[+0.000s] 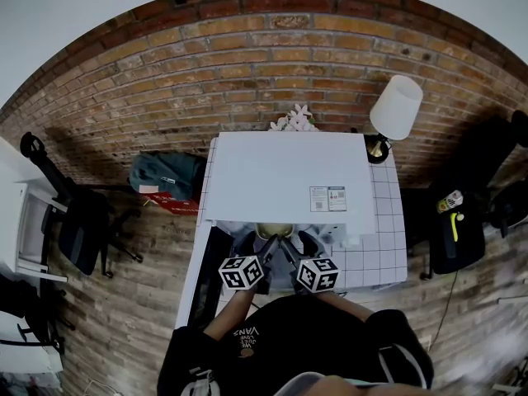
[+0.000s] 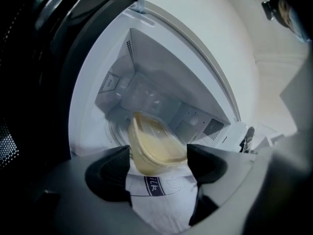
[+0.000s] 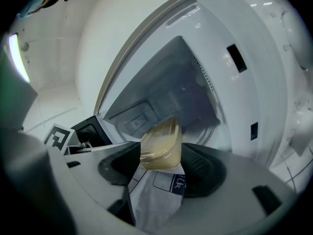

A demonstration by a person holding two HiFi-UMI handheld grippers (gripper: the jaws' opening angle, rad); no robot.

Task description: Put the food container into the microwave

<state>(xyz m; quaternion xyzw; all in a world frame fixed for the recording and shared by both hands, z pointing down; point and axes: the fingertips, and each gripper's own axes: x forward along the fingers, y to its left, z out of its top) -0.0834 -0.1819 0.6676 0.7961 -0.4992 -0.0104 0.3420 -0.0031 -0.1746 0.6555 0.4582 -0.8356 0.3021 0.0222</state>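
Note:
A clear food container (image 1: pixel 275 230) with pale yellow contents is held by both grippers at the mouth of the white microwave (image 1: pixel 289 176). My left gripper (image 2: pixel 159 163) is shut on the container (image 2: pixel 156 146), which tilts into the cavity over the glass turntable (image 2: pixel 117 131). From the other side my right gripper (image 3: pixel 159 168) is shut on the container (image 3: pixel 160 145). In the head view the left gripper (image 1: pixel 266 250) and right gripper (image 1: pixel 286 252) meet under the microwave's front edge. A white sheet with blue print (image 2: pixel 161 195) shows under the container.
The dark microwave door (image 1: pixel 210 279) hangs open to the left. The microwave stands on a white tiled table (image 1: pixel 388 221) with a lamp (image 1: pixel 396 110) and white flowers (image 1: pixel 294 120) behind it. A bag (image 1: pixel 165 174) and black chairs (image 1: pixel 78 221) stand around.

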